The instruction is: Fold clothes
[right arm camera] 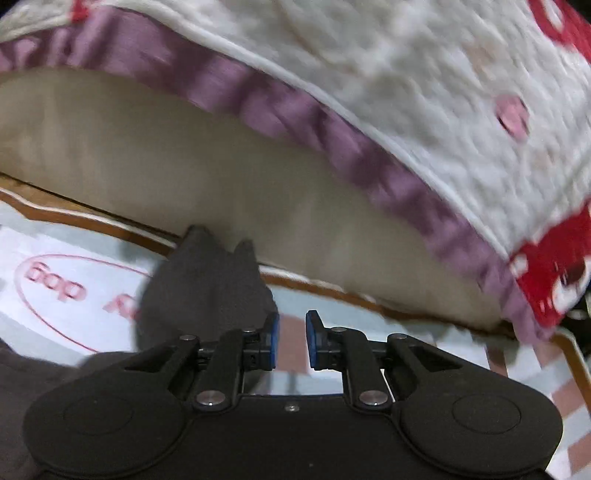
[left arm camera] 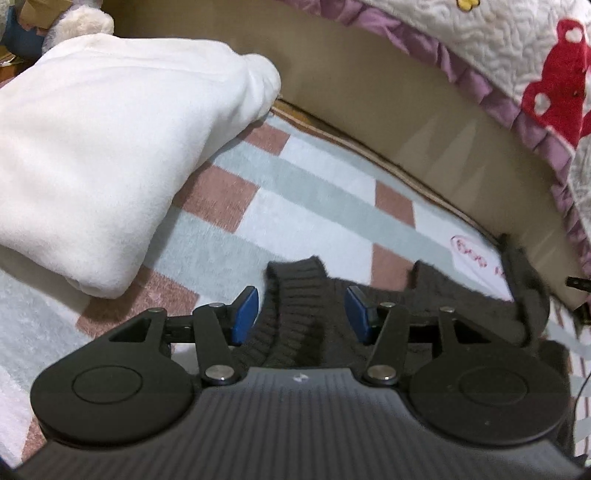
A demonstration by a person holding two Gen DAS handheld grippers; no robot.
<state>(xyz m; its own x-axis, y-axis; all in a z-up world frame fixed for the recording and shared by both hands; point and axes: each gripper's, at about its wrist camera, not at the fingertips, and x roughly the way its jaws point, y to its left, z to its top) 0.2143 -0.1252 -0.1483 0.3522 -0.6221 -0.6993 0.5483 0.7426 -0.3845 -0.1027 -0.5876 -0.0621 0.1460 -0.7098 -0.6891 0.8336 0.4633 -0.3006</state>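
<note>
The sweater point(left arm camera: 295, 325) is dark grey with ribs. The blanket point(left arm camera: 280, 192) has pink, grey and white squares. At ten o'clock, the folded cloth point(left arm camera: 110, 147) is white. The quilt point(left arm camera: 517, 55) is white with red shapes and purple trim.

surface: checked blanket point(left arm camera: 295, 192) in pale blue, grey and pink squares, lower and centre frame | edge: brown piped border point(left arm camera: 369, 151) running diagonally | behind: plain beige panel point(left arm camera: 369, 92), upper centre | upper right: white quilted cover point(left arm camera: 517, 44) with purple ruffle and red motifs | upper left: plush toys point(left arm camera: 74, 18), partly cut off
</note>
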